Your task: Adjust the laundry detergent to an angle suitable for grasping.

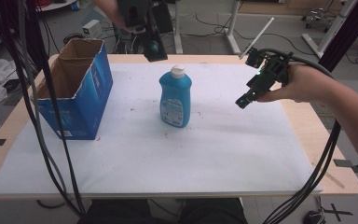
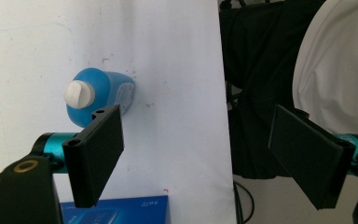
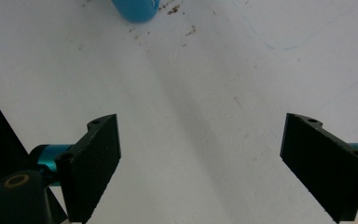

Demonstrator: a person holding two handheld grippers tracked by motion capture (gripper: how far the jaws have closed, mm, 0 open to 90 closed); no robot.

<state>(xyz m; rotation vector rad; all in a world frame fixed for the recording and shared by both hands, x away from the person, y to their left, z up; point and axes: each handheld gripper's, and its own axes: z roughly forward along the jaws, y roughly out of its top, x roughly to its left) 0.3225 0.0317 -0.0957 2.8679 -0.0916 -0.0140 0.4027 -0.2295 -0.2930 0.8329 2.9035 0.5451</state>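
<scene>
A: What does the bottle (image 1: 175,97) look like, and where is it?

B: Blue plastic with a white cap and a pale printed label on its front; it stands upright on the white sheet (image 1: 214,149) covering the desk (image 1: 9,126), well to the right of the open blue cardboard box (image 1: 77,88); nothing touches it.

A: And from the left gripper view?

B: There the bottle (image 2: 100,95) is seen from above, its cap toward the camera; a corner of the box (image 2: 116,210) shows just below it at the frame's bottom edge.

A: The grippers?

B: The left gripper (image 1: 154,49) hangs above the desk's far edge, beyond the bottle; its jaws stand wide apart, with nothing between them. The right gripper (image 1: 244,100) is held to the right of the bottle, well apart from it, pointing down toward the sheet; its jaws are also spread wide and hold nothing.

A: Anything close to the bottle's base?

B: In the right gripper view, small dark specks (image 3: 182,21) lie on the sheet just beside the bottle's base (image 3: 135,9).
</scene>
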